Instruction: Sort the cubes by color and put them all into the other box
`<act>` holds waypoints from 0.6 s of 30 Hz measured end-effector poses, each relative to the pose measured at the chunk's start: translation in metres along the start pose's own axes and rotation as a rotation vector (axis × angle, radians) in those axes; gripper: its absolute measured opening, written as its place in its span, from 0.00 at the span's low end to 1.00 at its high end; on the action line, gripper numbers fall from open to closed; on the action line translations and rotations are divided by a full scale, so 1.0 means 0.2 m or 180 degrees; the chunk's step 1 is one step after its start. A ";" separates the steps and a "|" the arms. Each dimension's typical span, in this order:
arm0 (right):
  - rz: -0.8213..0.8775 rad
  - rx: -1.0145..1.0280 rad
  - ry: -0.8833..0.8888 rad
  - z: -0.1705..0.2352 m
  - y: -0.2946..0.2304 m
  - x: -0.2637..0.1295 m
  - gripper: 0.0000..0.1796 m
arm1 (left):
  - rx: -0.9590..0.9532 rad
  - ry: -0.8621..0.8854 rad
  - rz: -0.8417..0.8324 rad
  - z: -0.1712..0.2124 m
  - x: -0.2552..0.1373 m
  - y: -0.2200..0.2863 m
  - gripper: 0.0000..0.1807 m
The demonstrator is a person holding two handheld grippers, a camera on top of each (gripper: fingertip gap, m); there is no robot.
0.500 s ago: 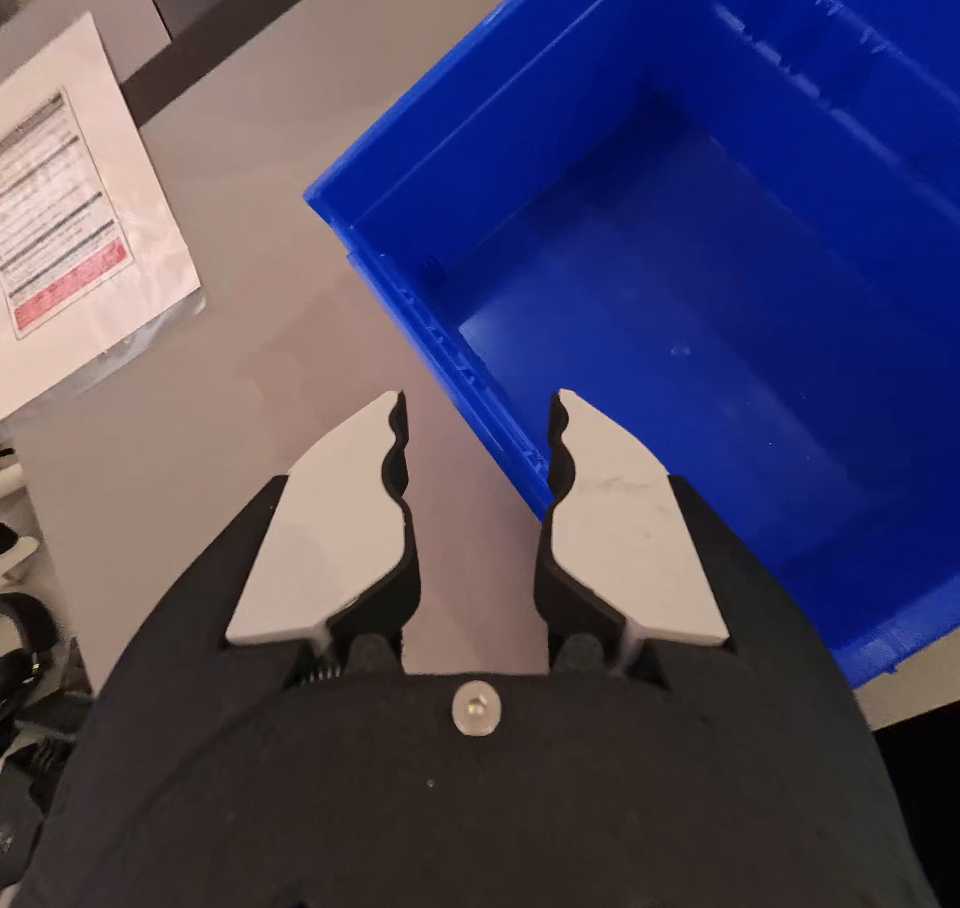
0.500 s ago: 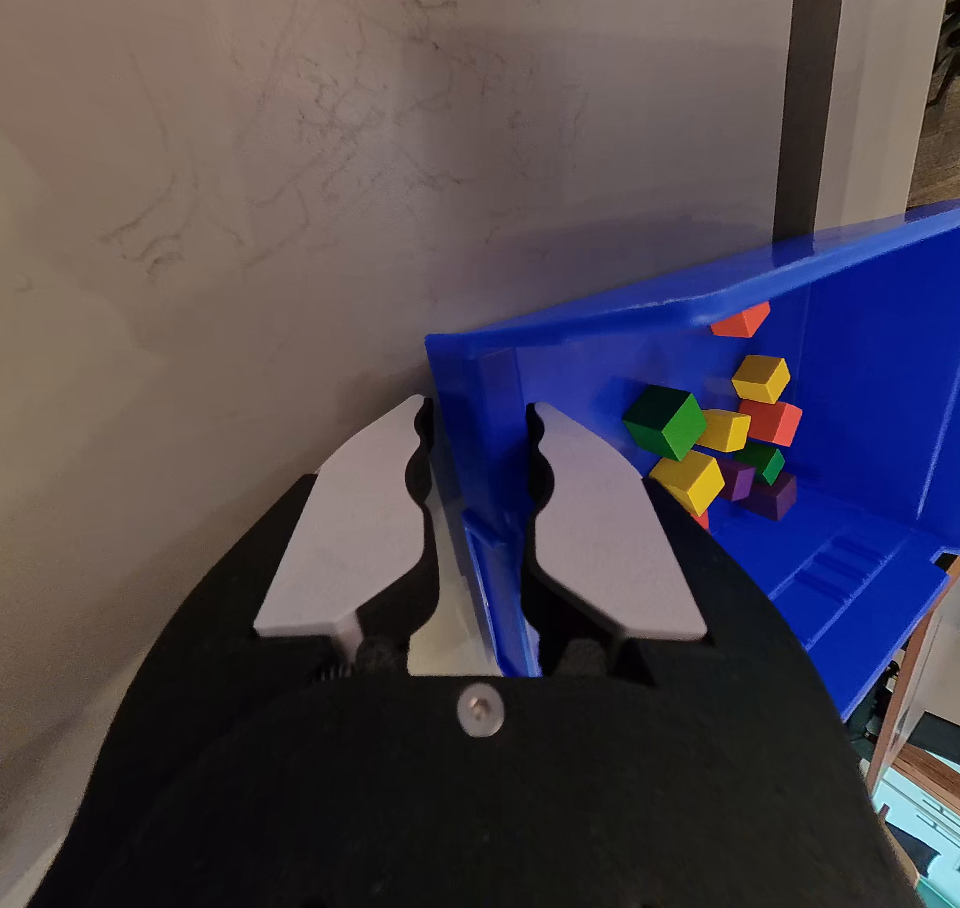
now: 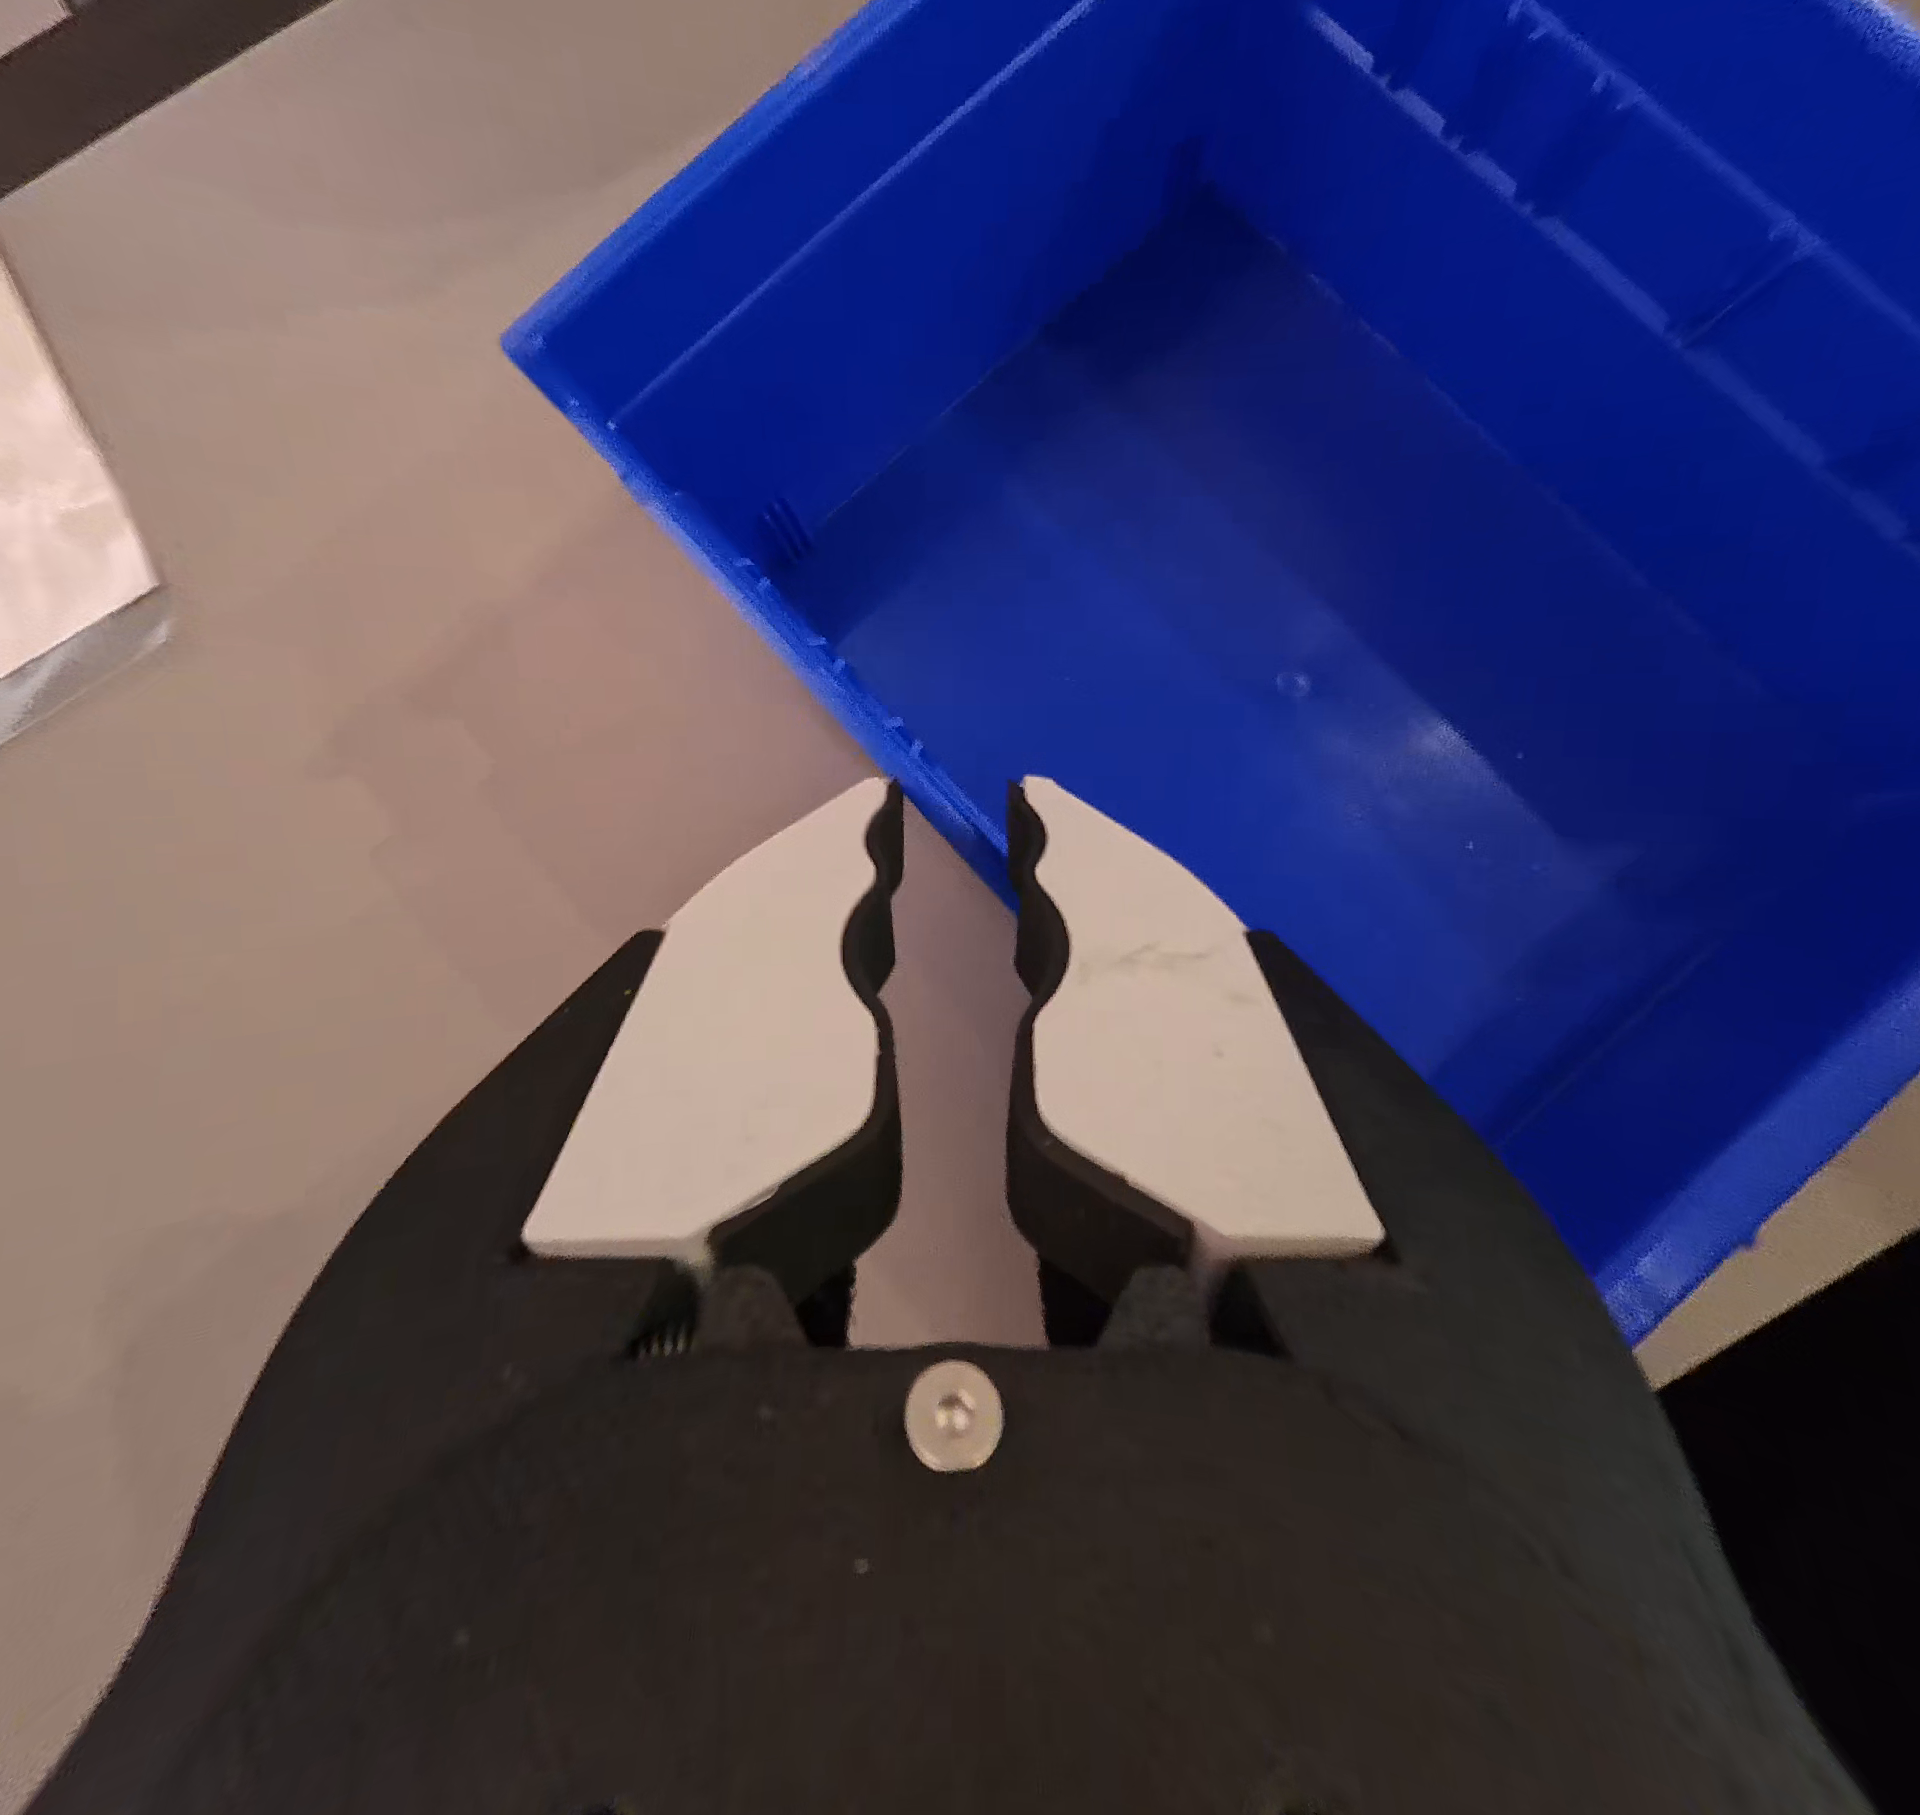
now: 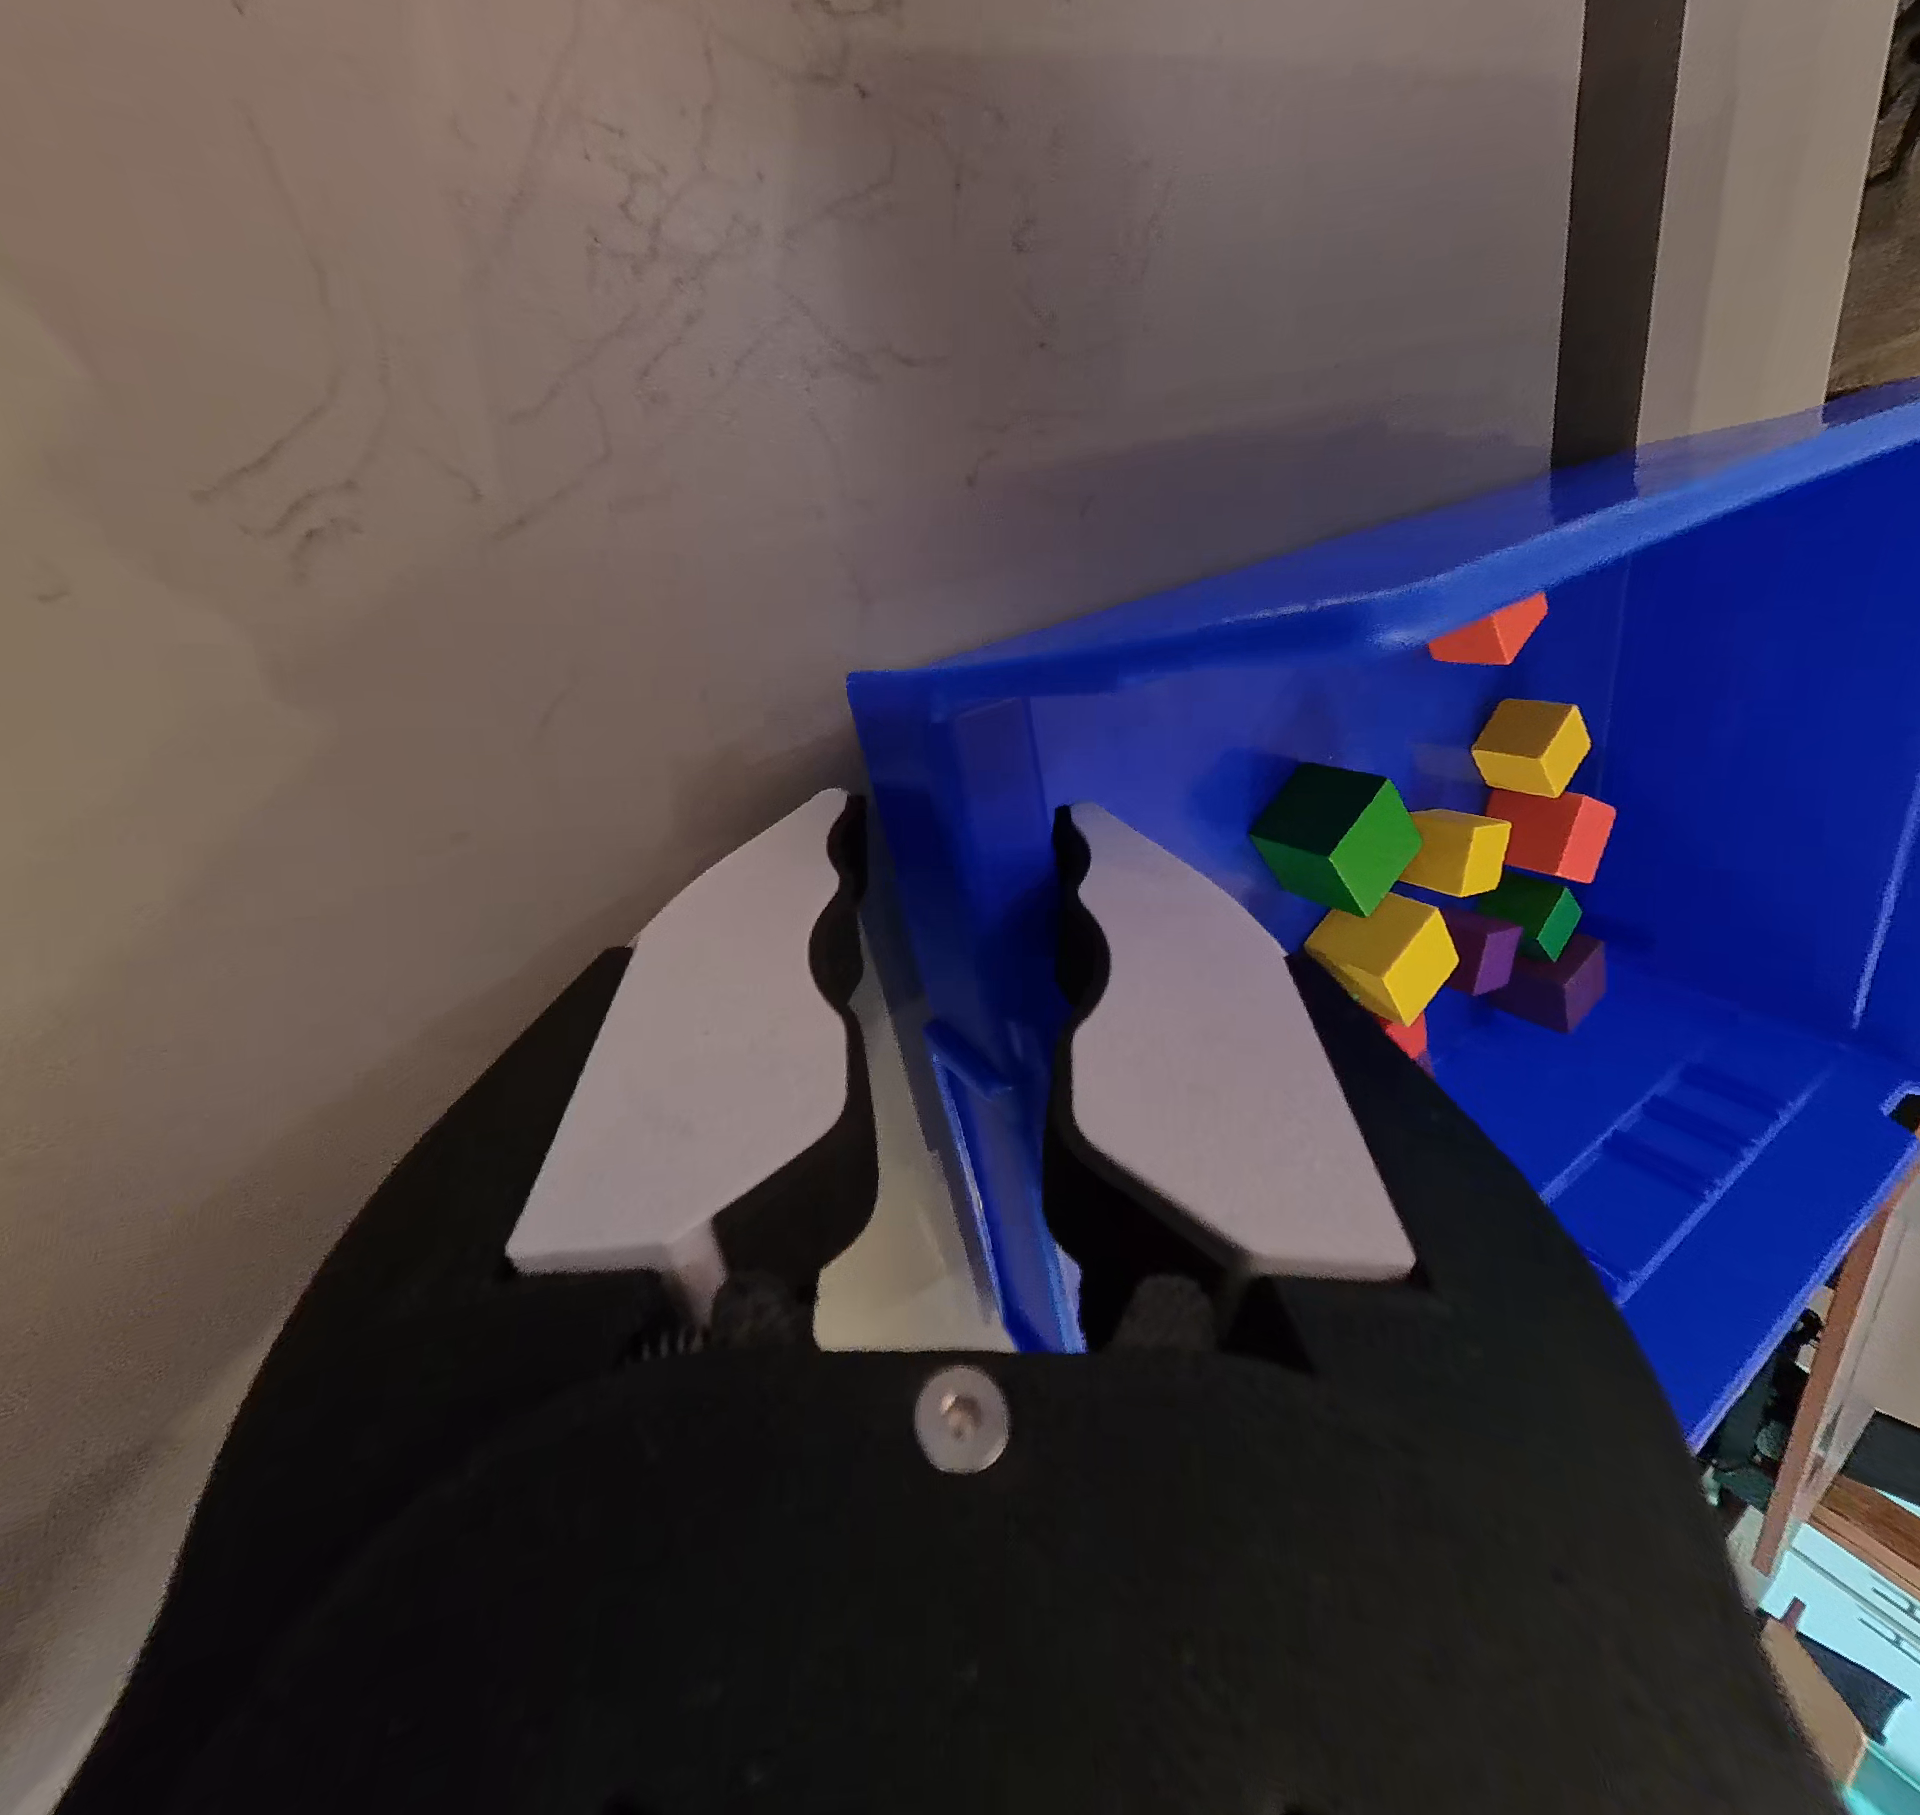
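Right tongs [image 4: 956,830]: two grey-faced fingers with black wavy pads, clamped across the near wall of a blue plastic box [image 4: 1714,1194], one finger outside and one inside; the box is lifted and steeply tilted, its open side turned toward the camera. Contents, loose and bunched against the box floor and back corner: a large green cube [image 4: 1340,835], yellow cubes [image 4: 1387,955], orange-red cubes [image 4: 1553,835], purple cubes [image 4: 1553,986], a smaller green cube [image 4: 1538,913]; exact count not legible, some partly hidden behind the right finger. Behind the box: a pale marbled wall [image 4: 623,311] with a dark vertical strip [image 4: 1621,155]. Left tongs [image 3: 954,794]: fingers parted by a narrow gap, holding nothing that shows; the tips straddle the near rim of a second blue box [image 3: 1039,207], though contact cannot be told. This box holds no cubes in the part visible and stands on a grey tabletop [image 3: 364,882]; a plastic-sleeved printed sheet [image 3: 52,539] lies at the left edge. Step in hand, as judged: tipping the cubes out of the lifted box for sorting, with no cube yet transferred. Handling notes: keep the right grip firm on the thin wall, since the load sits far from the pinch point and may twist the box; pour slowly and low so cubes do not bounce off the tabletop; steady the receiving box with the left tongs.
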State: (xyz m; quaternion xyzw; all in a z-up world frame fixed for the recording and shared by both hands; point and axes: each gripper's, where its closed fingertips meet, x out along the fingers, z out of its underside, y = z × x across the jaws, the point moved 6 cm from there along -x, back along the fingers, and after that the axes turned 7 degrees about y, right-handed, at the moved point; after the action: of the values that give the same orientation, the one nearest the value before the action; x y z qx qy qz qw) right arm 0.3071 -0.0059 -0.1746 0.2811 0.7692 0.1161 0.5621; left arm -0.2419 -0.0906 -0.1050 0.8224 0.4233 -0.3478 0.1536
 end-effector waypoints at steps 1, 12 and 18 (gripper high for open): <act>-0.0008 0.0024 -0.0014 0.00 0.00 0.00 0.19 | 0.0024 0.0006 0.0046 0.00 0.01 0.02 0.10; -0.0202 0.1001 0.1013 -0.35 -0.10 -0.47 0.26 | 0.0017 0.0289 0.0220 -0.02 -0.01 0.08 0.09; -0.1246 0.1399 0.2216 -1.04 -0.47 -0.60 0.33 | -0.0075 0.0433 0.0386 0.00 0.00 0.08 0.09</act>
State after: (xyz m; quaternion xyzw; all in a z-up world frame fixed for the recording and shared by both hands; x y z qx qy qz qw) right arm 0.1111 -0.1209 -0.0539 0.1872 0.9573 -0.0708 0.2085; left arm -0.2286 -0.1007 -0.1062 0.8663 0.3863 -0.2762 0.1549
